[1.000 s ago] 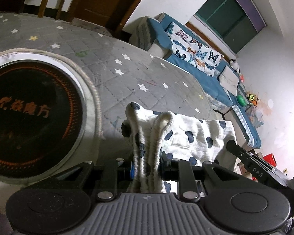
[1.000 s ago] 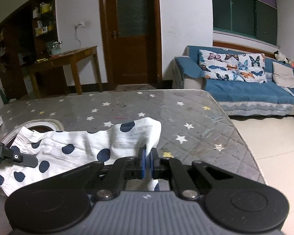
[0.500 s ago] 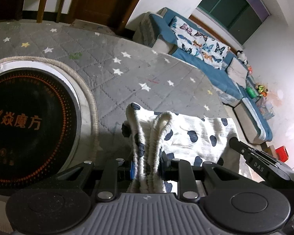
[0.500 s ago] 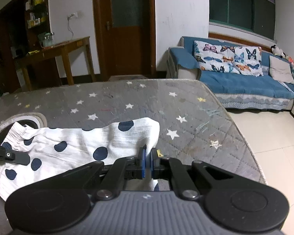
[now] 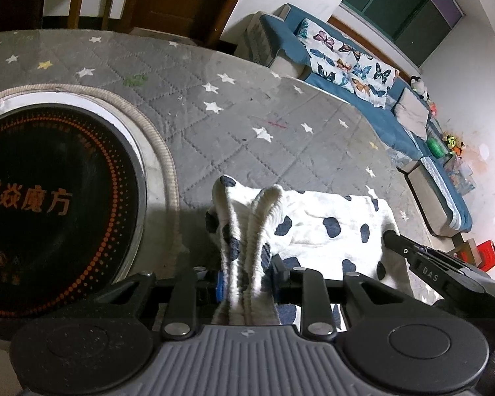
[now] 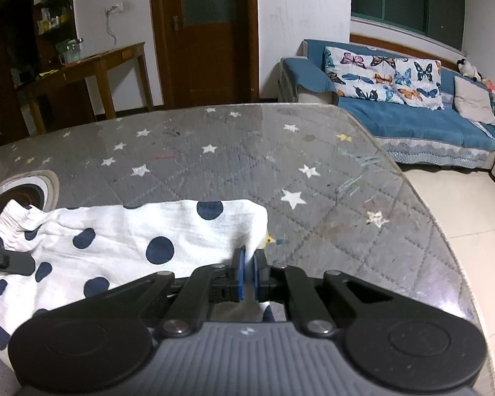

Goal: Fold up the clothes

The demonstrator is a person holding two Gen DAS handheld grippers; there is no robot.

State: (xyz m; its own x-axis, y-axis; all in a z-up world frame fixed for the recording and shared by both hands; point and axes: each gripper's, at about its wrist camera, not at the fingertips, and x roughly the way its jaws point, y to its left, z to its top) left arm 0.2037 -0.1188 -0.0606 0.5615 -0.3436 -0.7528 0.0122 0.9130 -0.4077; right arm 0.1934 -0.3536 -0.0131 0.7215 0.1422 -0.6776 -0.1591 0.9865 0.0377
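A white garment with navy dots (image 6: pixel 115 247) lies stretched across the grey star-print table (image 6: pixel 247 165). My left gripper (image 5: pixel 246 277) is shut on its bunched elastic waistband (image 5: pixel 257 217). My right gripper (image 6: pixel 248 274) is shut on the garment's other end, at the hem corner (image 6: pixel 257 227). The cloth spans between the two grippers, low over the table. The right gripper also shows in the left wrist view (image 5: pixel 439 274); the left gripper's tip shows in the right wrist view (image 6: pixel 3 259).
A round black cooktop (image 5: pixel 49 198) with a pale rim is set into the table left of the waistband. The table's rounded edge (image 6: pixel 429 204) drops to a tiled floor. A blue sofa (image 6: pixel 412 125) and a wooden side table (image 6: pixel 92 66) stand beyond.
Both grippers have kept their hold and shifted slightly with the garment across the table; the cooktop has slid further left in the right wrist view.
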